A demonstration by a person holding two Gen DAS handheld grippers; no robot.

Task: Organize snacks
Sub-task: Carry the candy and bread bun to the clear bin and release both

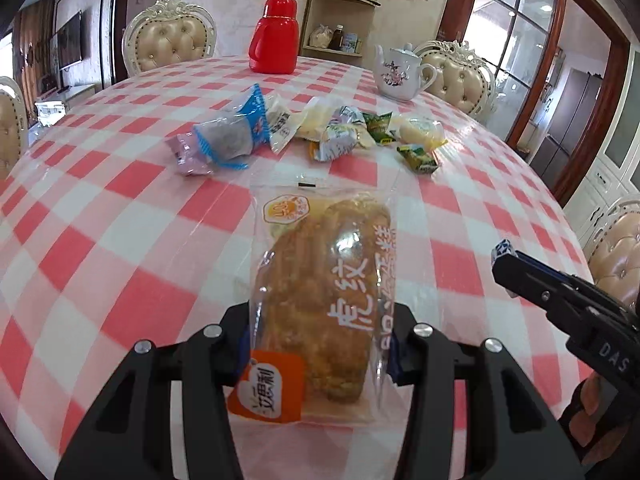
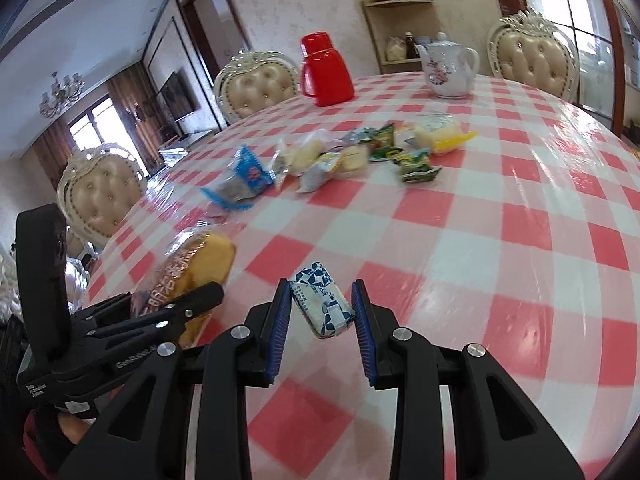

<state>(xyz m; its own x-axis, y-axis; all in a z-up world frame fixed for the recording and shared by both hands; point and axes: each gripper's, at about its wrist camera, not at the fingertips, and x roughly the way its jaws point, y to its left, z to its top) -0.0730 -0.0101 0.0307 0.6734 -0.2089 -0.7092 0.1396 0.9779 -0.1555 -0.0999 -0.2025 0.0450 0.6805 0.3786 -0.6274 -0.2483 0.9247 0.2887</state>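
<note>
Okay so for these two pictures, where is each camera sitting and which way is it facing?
Left wrist: on the left gripper, facing forward and down over the checked table; its fingers clamp a bread packet; the right gripper enters at right.
Right wrist: on the right gripper, angled leftward across the table; its fingers pinch a small blue-white packet; left gripper and a hand at left.
Shared: snack pile, red flask, teapot.

Pink-and-white checked tablecloth (image 1: 120,208), red flask (image 1: 274,36), blue-and-white candy wrapper (image 2: 322,306), golden-brown cake (image 1: 320,292)
</note>
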